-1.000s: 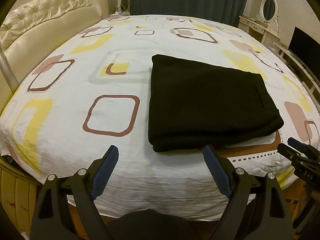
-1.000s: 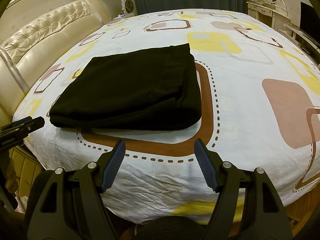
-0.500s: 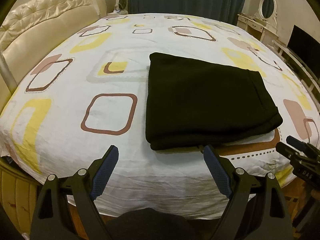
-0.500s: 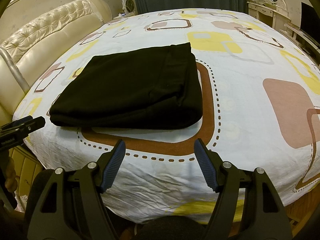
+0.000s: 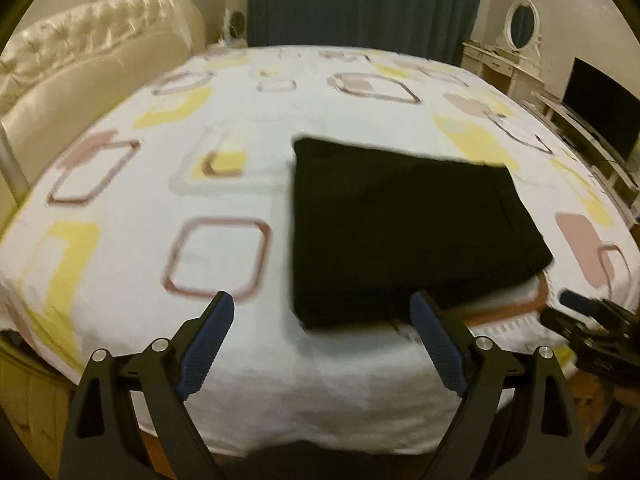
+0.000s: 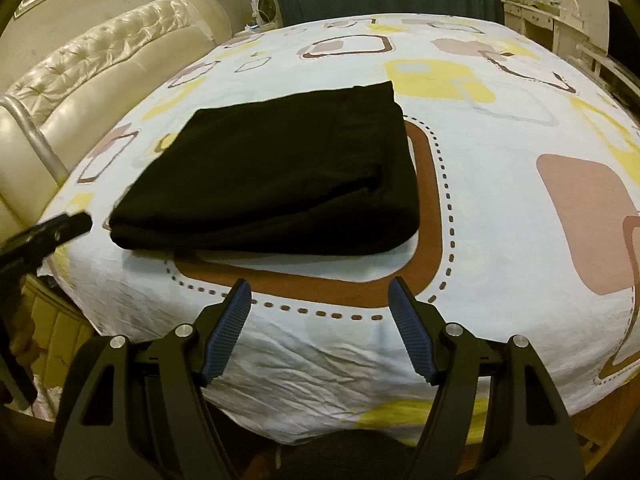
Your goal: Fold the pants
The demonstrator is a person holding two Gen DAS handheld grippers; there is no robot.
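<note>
At the left side stands a cream headboard (image 6: 100,68) with a tufted, shiny surface that looks like leather, and a round metal post (image 6: 38,140) runs down beside it. The bed is covered with a white sheet (image 5: 160,184), slightly wrinkled at the near edge, printed with rounded squares in yellow, brown and dusty pink.

The left gripper (image 5: 322,318) hangs just outside the near edge of the bed. Its two black fingers are spread wide, the ribbed blue pads (image 5: 206,344) face each other, and nothing is between them. In the left wrist view the picture is blurred.

The pants (image 6: 272,172) are black, of a soft matte cloth, and lie folded into a thick, nearly rectangular packet with rounded fold edges. They rest flat on the sheet close to the near edge of the bed, partly over a big brown printed frame with a dotted line (image 6: 436,208). In the left wrist view the same pants (image 5: 400,232) lie ahead of the gripper and a little to its right; the right finger tip overlaps their near edge in that view, but whether it touches I cannot tell.

The right gripper (image 6: 320,300) is also wide open and holds nothing, its pads above the near edge of the sheet, apart from the pants.

Far right, beyond the bed, there is a white dressing table with an oval mirror (image 5: 520,26) and a dark flat screen (image 5: 600,112).
</note>
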